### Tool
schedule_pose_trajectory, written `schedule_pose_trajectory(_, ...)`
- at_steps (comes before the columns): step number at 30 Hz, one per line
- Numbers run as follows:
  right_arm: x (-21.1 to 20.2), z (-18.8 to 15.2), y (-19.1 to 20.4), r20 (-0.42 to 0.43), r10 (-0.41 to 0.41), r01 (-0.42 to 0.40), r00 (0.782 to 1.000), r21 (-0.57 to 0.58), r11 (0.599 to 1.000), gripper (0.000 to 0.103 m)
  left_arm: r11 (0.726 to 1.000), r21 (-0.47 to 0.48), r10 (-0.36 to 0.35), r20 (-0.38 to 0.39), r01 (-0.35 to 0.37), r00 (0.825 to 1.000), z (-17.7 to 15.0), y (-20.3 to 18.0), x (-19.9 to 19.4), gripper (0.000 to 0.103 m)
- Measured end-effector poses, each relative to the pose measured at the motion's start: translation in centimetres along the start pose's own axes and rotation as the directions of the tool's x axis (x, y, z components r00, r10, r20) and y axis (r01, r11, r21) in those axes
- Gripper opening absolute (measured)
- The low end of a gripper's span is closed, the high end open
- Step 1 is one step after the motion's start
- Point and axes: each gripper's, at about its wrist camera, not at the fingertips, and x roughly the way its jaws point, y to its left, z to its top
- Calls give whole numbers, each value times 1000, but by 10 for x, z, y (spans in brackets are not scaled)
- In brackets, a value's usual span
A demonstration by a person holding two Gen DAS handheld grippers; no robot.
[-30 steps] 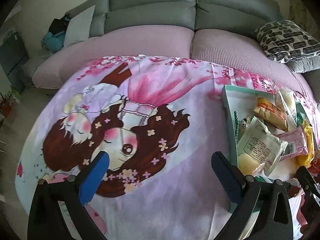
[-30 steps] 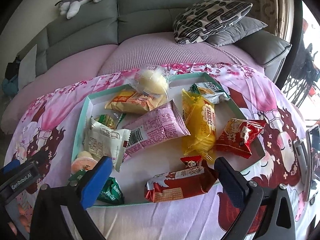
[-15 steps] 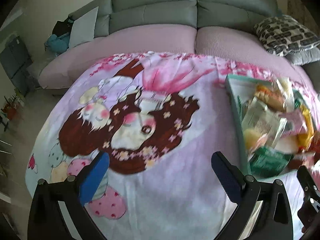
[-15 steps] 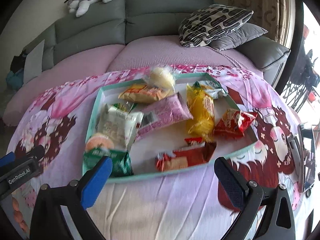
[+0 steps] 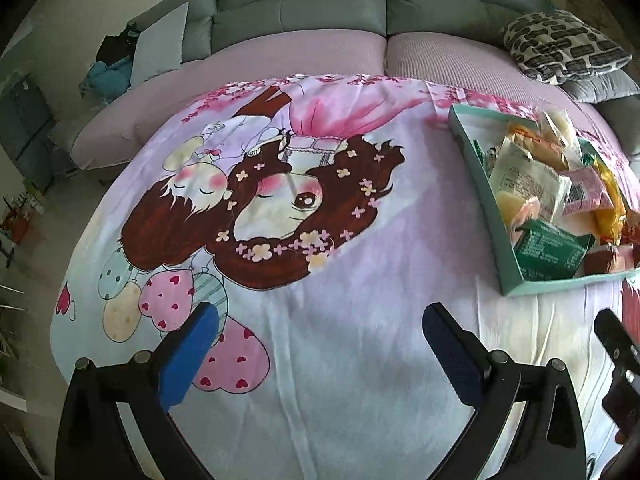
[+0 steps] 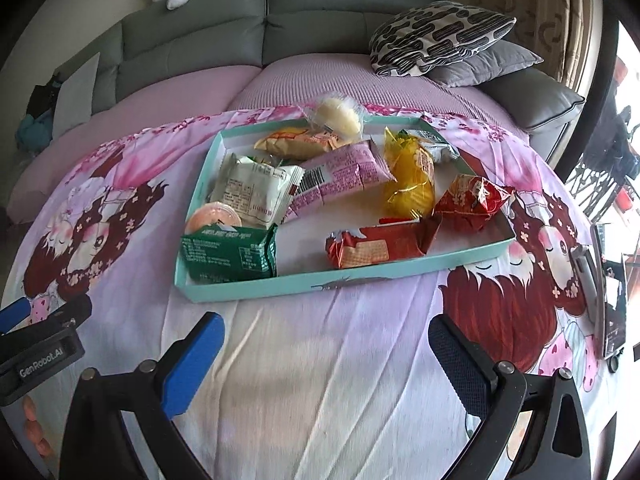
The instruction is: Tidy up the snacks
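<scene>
The tray has receded from the gaping right hand-held gripper.

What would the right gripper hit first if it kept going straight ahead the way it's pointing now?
Probably the near wall of the teal tray, which lies straight ahead of the open right gripper across bare printed cloth. If it passed above the wall, the red biscuit packet looks next; height is unclear.

Teal tray, white inside. Green packet bore white print; pink packet had barcode; yellow bag; red bag; red cracker packet; white pouch. Cloth was pink-lilac, cartoon girl print, brown hair, heart balloons. Sofa grey, seat mauve. Cushion black-and-white blotched. Finger pads blue.
</scene>
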Motion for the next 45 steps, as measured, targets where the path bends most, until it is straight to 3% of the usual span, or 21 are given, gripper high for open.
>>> schedule_pose_trajectory(14, 15, 1, 2, 2, 17, -17, 1000, 16, 1000, 103, 1000, 20, 0, -33, 1, 999, 1, -1, 18, 102)
schedule_pose_trajectory(45, 23, 4, 0, 19, -18, 18, 1000, 26, 1000, 103, 1000, -9, -27, -21, 26, 999, 10, -2, 29, 102)
